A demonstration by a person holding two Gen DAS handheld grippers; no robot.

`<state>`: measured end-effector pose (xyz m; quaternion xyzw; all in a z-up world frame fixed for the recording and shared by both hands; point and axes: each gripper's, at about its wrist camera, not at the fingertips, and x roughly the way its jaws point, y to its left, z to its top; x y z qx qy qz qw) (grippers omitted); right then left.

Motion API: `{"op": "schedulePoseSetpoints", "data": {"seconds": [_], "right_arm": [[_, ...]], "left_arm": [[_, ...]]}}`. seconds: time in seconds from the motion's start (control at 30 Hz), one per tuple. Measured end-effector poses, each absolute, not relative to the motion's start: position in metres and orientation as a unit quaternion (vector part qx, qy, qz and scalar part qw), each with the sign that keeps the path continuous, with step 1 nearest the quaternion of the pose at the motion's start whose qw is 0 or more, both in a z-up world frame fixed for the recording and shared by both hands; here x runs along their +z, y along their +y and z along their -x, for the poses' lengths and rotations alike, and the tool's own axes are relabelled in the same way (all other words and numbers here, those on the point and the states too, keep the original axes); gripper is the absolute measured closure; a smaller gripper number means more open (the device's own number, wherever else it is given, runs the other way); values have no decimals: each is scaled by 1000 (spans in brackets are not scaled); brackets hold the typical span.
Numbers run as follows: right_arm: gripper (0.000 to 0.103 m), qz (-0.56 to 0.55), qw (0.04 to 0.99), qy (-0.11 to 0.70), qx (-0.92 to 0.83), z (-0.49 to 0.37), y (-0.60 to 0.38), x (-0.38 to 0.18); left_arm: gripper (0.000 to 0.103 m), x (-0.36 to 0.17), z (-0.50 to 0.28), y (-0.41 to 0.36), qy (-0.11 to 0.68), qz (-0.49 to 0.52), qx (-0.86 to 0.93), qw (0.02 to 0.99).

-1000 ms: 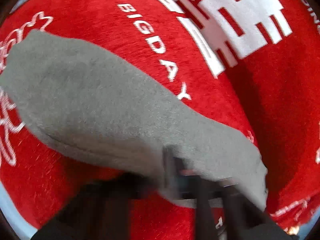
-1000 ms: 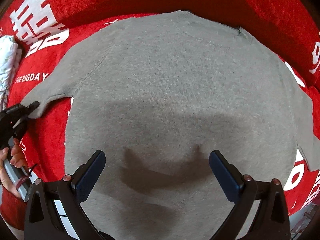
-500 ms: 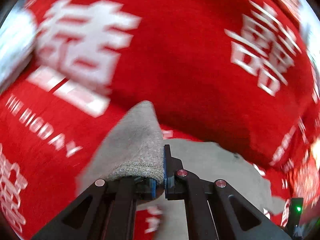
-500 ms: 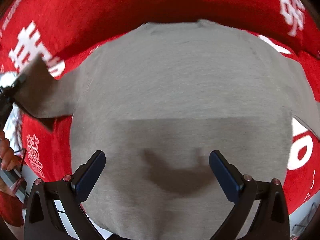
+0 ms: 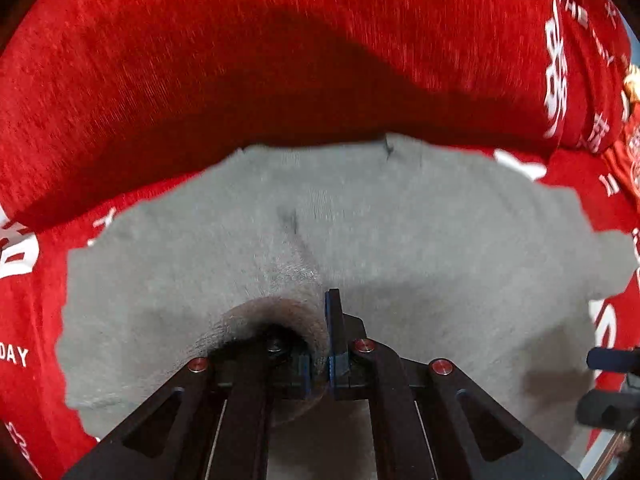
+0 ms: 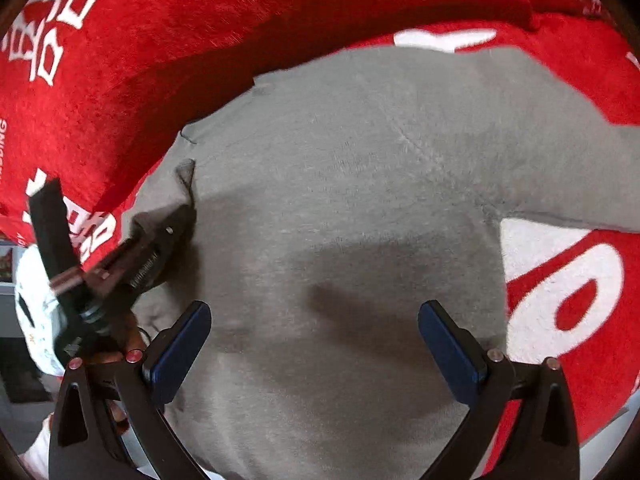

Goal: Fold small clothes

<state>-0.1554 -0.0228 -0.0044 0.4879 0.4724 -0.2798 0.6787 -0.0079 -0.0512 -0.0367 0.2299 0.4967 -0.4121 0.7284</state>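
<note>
A small grey knit sweater [image 6: 360, 208] lies flat on a red cloth with white lettering [image 6: 120, 40]; it also shows in the left wrist view [image 5: 440, 248]. My left gripper [image 5: 319, 364] is shut on the cuff of the sweater's left sleeve [image 5: 280, 300] and holds it folded over the sweater's body. In the right wrist view the left gripper [image 6: 152, 256] sits at the sweater's left side. My right gripper [image 6: 314, 344] is open and empty above the sweater's lower middle. The other sleeve [image 6: 580, 184] lies spread out to the right.
A raised red cushion or fold [image 5: 280, 60] runs along the far side of the sweater. A white patterned thing [image 6: 36, 308] lies off the left edge. The red cloth's near edge [image 6: 612, 412] shows at lower right.
My left gripper has lifted the sleeve off the red cloth and carried it right, over the sweater's body. The right gripper has stayed open over the sweater and drifted right.
</note>
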Motion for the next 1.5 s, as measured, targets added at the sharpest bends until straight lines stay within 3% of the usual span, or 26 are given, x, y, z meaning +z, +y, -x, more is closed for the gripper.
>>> {"op": "schedulePoseSetpoints", "data": {"seconds": [0.07,0.1,0.13,0.17,0.2,0.4,0.57,0.7,0.77,0.83,0.93,1.0,1.13,1.27,1.3,1.33,1.37,1.5], "right_arm": [[0,-501,674,473,-266,152,-28,-12],[0,-501,677,472,-261,147,-29,-12],[0,-498,681,472,-257,144,-29,-10],[0,-487,691,472,-250,134,-30,-5],[0,-476,698,476,-245,127,-30,-2],[0,-303,770,524,-202,35,-1,24],[0,-111,795,575,-157,-50,52,11],[0,22,782,604,-148,-88,79,-21],[14,86,776,606,-152,-103,91,-32],[98,93,781,598,-155,-114,91,-34],[96,-108,812,539,-198,-94,39,-5],[96,-281,813,454,-230,-52,-4,8],[90,-555,716,307,-291,46,-61,-25],[87,-712,606,191,-300,119,-76,-73],[76,-727,594,169,-300,128,-76,-76],[46,-739,584,149,-301,136,-75,-79],[37,-753,569,122,-307,148,-75,-80],[37,-773,552,125,-288,157,-83,-81]], "left_arm": [[89,-39,9,-50,501,-237,-417,720],[71,-36,10,-48,501,-237,-422,717],[33,-32,9,-45,503,-240,-419,717],[17,-24,6,-36,499,-239,-407,727],[11,-17,3,-25,492,-232,-400,738],[11,11,-39,65,503,-180,-298,791],[11,-22,-74,125,579,-133,-213,775],[10,-43,-76,139,596,-120,-217,763],[10,-43,-76,146,594,-107,-219,767],[10,-45,-74,146,594,-103,-217,768],[10,-44,-67,147,590,-107,-219,770],[10,-45,-66,148,589,-110,-222,769],[10,-45,-68,144,588,-117,-228,767],[10,-46,-72,141,586,-124,-232,766],[10,-46,-73,140,586,-126,-234,766],[10,-46,-73,140,586,-127,-235,765],[10,-47,-74,140,587,-128,-238,763],[10,-44,-84,138,603,-129,-241,750]]}}
